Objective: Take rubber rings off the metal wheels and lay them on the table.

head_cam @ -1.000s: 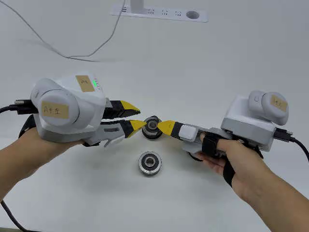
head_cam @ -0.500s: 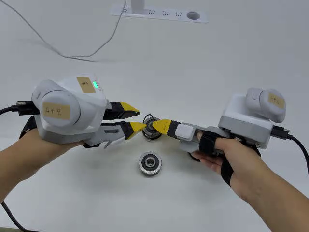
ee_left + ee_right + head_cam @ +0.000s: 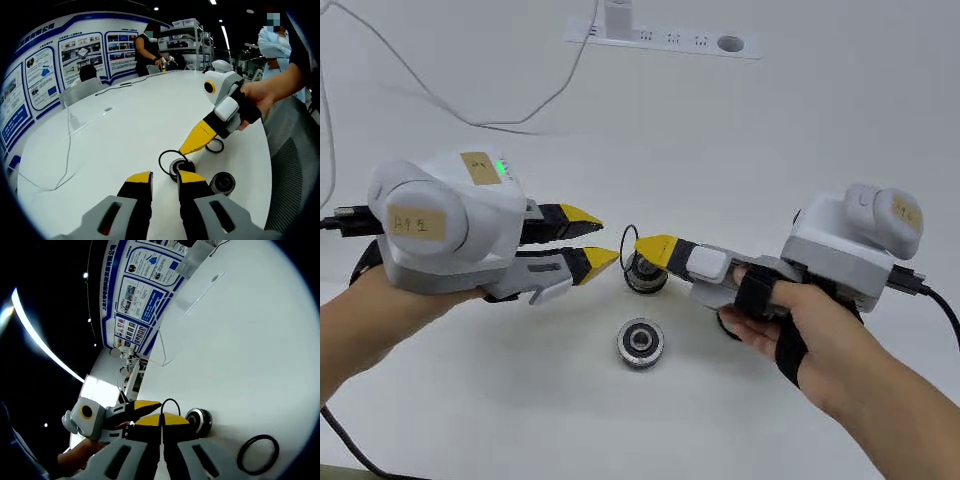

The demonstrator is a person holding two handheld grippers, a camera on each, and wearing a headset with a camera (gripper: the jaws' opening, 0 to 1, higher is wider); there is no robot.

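My right gripper (image 3: 648,250) is shut on a thin black rubber ring (image 3: 625,243), which stands up as a loop just above a metal wheel (image 3: 647,273). In the right gripper view the ring (image 3: 170,403) rises from the shut jaw tips (image 3: 161,420), with the wheel (image 3: 199,421) beside them. My left gripper (image 3: 596,238) is open, a little left of that wheel; its tips (image 3: 165,177) frame the wheel (image 3: 181,166) and the ring (image 3: 169,156). A second wheel (image 3: 640,342) with its ring on lies nearer me. A loose ring (image 3: 257,454) lies flat on the table.
A white power strip (image 3: 660,38) and a grey cable (image 3: 470,112) lie at the back of the white table (image 3: 740,140). In the left gripper view people stand at the table's far side, and a mesh chair (image 3: 295,165) is at the right.
The right gripper's tip has risen and drawn the rubber ring up off the nearer-centre wheel; it now stands as a free loop. The left gripper has hardly moved.
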